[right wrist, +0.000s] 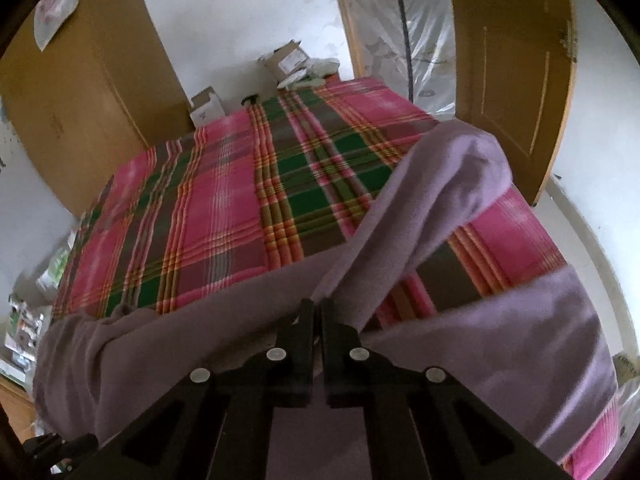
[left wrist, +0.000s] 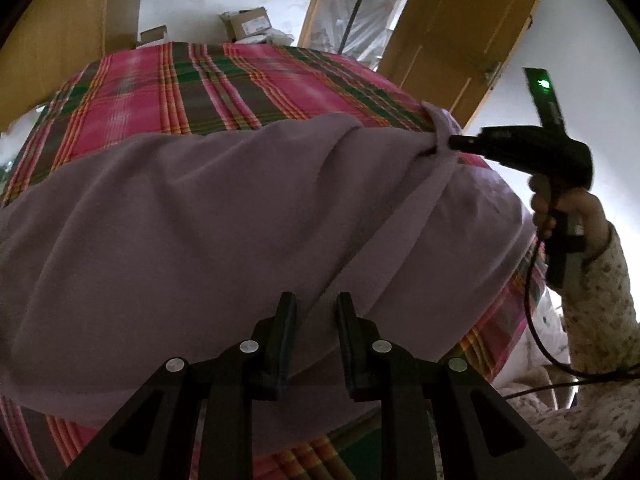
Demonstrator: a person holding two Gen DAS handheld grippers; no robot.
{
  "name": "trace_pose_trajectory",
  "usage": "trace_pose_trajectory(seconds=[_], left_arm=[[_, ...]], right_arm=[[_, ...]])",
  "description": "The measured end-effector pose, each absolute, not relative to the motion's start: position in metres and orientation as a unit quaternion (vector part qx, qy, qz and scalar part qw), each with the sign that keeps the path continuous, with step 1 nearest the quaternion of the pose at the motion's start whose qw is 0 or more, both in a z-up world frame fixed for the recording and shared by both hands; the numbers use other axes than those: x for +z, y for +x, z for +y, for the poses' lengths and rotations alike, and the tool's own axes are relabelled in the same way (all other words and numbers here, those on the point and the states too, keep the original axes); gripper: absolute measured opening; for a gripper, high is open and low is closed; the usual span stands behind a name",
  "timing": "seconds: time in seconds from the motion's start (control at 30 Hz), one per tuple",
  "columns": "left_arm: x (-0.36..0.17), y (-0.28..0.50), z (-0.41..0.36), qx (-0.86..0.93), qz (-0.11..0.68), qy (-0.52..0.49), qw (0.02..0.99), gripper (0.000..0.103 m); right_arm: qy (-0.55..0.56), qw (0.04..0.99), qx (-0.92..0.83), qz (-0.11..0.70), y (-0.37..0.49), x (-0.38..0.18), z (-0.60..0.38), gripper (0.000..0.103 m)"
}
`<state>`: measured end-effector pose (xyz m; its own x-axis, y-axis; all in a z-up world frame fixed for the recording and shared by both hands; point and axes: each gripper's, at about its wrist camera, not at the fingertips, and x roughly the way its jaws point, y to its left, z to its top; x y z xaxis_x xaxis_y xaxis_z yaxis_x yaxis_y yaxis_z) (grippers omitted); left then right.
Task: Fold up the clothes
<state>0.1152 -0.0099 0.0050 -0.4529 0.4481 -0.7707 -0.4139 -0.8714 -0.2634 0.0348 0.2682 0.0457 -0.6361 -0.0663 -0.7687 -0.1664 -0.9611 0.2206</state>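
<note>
- Left gripper (left wrist: 316, 312): lower centre of the left wrist view, fingers apart, hovering over the lilac garment (left wrist: 208, 216), nothing between them.
- Right gripper (right wrist: 318, 312): fingers closed together, clamped on a fold of the garment (right wrist: 400, 216); also seen at right of the left view (left wrist: 452, 143).
- Garment lies spread across the plaid bed cover (right wrist: 208, 208).
- Hand (left wrist: 560, 208) on the right gripper's handle.

garment (left wrist: 200, 208): soft matt lilac cloth | bedcover (left wrist: 248, 84): woven plaid cloth | tool (left wrist: 316, 320): matt black plastic, metal rivets
</note>
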Motion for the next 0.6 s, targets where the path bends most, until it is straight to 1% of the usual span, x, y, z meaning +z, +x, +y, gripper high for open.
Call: trace_pose_trajectory(seconds=[0.2,0.33,0.4,0.47,0.5,0.53,0.6], left_arm=[[0.004,0.117,-0.004,0.852,-0.003,-0.455,0.259,0.021],[0.004,0.118,-0.001,0.852,0.013,-0.452,0.263,0.021],[0.005,0.118,0.001,0.852,0.022,-0.451,0.266,0.021],[0.005,0.118,0.003,0.852,0.03,-0.45,0.267,0.021],[0.005,0.118,0.004,0.851,0.032,-0.45,0.268,0.021],[0.005,0.117,0.005,0.851,0.033,-0.45,0.269,0.021],[0.005,0.116,0.007,0.848,0.038,-0.452,0.274,0.021]], right_arm=[[-0.409,0.033,0.898,0.159,0.063,0.041,0.283,0.003],[-0.415,0.025,0.892,0.177,0.059,0.038,0.289,0.004],[-0.417,0.028,0.893,0.167,0.052,0.039,0.287,0.006],[-0.421,0.044,0.894,0.146,0.042,0.041,0.284,0.014],[-0.425,0.053,0.893,0.138,0.037,0.042,0.284,0.024],[-0.428,0.059,0.892,0.131,0.031,0.042,0.285,0.029],[-0.436,0.06,0.89,0.124,0.021,0.04,0.286,0.029]])
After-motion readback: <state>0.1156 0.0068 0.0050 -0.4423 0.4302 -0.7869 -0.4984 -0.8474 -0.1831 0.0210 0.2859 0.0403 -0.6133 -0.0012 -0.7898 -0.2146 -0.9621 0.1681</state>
